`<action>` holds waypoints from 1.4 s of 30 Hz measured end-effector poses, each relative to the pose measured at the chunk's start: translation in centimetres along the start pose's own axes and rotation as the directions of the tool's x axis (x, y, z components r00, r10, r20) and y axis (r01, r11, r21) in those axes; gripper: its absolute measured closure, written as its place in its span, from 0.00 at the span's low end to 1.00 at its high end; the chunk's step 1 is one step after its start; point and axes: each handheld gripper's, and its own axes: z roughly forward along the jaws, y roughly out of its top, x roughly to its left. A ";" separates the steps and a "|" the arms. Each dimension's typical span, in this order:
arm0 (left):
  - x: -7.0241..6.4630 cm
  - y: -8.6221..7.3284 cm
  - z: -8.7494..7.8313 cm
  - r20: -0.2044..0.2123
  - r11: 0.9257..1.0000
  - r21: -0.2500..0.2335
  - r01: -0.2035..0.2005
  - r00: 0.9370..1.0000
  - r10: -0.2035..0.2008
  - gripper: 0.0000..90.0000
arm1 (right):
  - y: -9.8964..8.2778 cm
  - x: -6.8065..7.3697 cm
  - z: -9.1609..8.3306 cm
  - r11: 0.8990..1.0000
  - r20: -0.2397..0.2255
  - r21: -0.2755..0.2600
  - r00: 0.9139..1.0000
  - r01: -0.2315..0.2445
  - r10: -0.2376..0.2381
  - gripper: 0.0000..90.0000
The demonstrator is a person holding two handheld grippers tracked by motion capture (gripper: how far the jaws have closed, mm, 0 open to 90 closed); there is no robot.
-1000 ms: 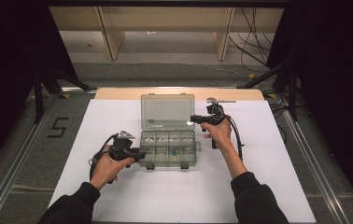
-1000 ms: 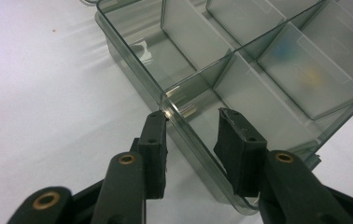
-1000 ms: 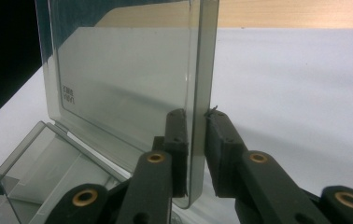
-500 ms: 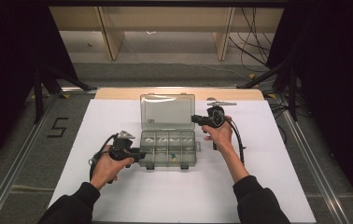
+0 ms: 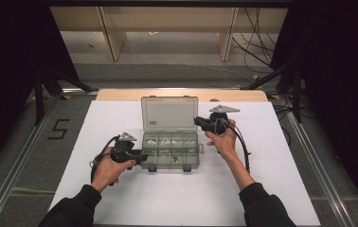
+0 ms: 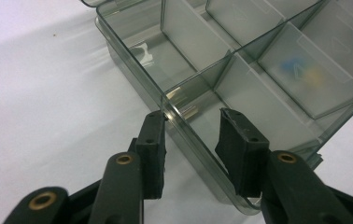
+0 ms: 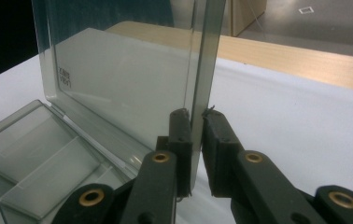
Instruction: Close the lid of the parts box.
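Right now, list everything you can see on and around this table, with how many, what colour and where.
Organizer box: one, clear grey, table centre, lid upright.
Small pieces: a few, blue and yellow, in one compartment.
Table cover: one, white.
Wooden edge: one, tan, far side.
Floor mark "5": one, black, left.
Cables: several, black, far right floor.
Left claw: black, astride box's side wall, open.
Right claw: black, pinching lid's edge.
Hands: two, dark sleeves.

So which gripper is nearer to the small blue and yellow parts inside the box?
Left. The left gripper straddles the box's left wall, near the blue and yellow parts. The right gripper is farther back, pinching the raised lid.
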 end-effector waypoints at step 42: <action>1.0 9.4 -5.3 -0.055 0.954 -0.299 -0.031 0.998 0.015 0.71 | -1.0 0.9 -0.6 0.991 0.047 -0.064 0.993 0.115 -0.112 0.92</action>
